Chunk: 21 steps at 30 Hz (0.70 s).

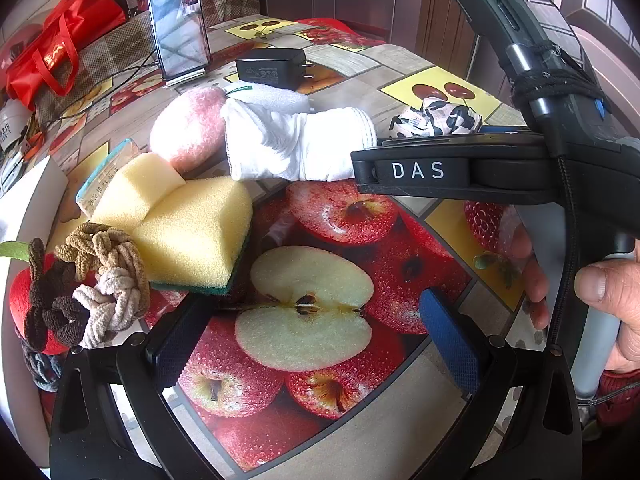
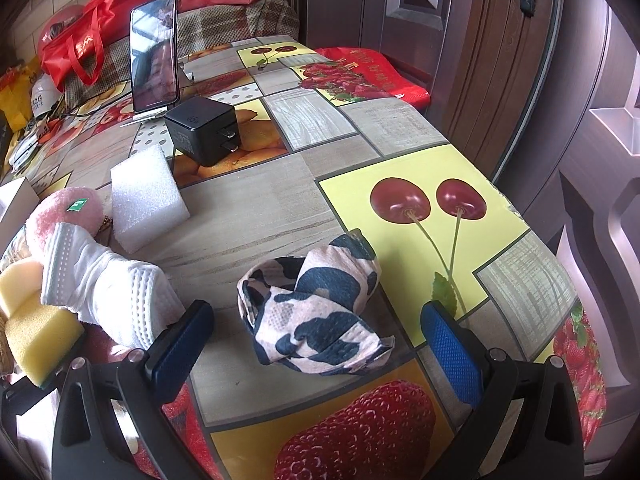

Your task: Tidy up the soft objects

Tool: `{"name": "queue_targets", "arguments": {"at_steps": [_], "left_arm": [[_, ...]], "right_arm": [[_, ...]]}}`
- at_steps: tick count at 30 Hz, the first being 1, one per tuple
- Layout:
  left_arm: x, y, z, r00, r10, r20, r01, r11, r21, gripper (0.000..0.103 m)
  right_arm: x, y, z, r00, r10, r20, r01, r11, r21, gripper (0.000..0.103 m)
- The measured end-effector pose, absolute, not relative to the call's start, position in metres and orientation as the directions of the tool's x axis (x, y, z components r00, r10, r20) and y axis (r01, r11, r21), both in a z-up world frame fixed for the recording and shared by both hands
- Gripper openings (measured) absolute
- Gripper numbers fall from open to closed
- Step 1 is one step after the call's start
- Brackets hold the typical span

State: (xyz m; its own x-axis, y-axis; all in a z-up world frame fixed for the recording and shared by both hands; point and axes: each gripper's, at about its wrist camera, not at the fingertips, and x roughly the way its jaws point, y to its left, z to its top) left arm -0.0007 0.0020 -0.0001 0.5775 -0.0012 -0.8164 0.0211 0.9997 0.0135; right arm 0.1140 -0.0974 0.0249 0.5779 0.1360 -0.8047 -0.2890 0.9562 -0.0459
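My right gripper [image 2: 316, 328] is open, its blue pads on either side of a crumpled cow-print cloth [image 2: 316, 312] lying on the fruit-print table [image 2: 260, 208]; the cloth also shows in the left wrist view [image 1: 436, 120]. A rolled white glove [image 2: 116, 292] lies left of it, touching the left pad. My left gripper [image 1: 316, 336] is open and empty above a bare apple print. In the left wrist view a yellow sponge [image 1: 188, 232], a pink plush ball [image 1: 188, 128], the white glove [image 1: 296, 144], braided hair ties [image 1: 96, 288] and a red plush apple [image 1: 20, 300] sit grouped at the left.
A white foam block [image 2: 146, 200], a black charger [image 2: 202, 134] and a phone on a stand [image 2: 154, 54] stand further back. Red bags [image 2: 84, 48] lie behind the table. The table's right edge runs close to a wooden door [image 2: 500, 60].
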Motion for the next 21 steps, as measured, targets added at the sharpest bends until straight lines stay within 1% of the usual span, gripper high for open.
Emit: {"name": "queue_targets", "arguments": {"at_steps": [21], "left_arm": [[-0.0006,0.0002,0.0009,0.578,0.003,-0.816,0.021,1.000,0.019,0.103]], "right_arm": [[0.1141,-0.0972,0.0247,0.578,0.140,-0.804,-0.288,0.957,-0.041,0.103]]}}
